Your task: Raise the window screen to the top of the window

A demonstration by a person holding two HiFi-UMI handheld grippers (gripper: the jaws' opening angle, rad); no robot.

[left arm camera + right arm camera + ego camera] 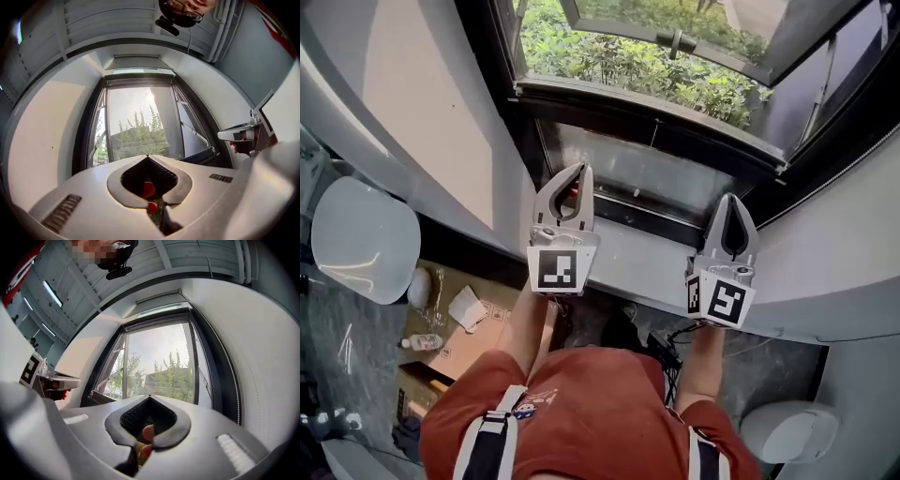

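The window (647, 112) is straight ahead, its outer sash swung open onto green bushes. A hazy grey screen (647, 173) covers the lower opening, and its dark bottom rail (661, 223) lies just above the sill. In both gripper views the screen's housing (136, 57) (157, 297) runs across the window's top. My left gripper (580, 170) (147, 157) is shut and empty and points at the rail's left part. My right gripper (731, 200) (150, 397), also shut and empty, points at the rail's right part. I cannot tell whether either gripper touches the rail.
A white sill (647, 262) runs under the grippers. White walls flank the window recess. On the floor to the left are a white chair (366, 239), a cardboard box (464, 342) and a small bottle (422, 342). Another white chair (787, 431) stands at the lower right.
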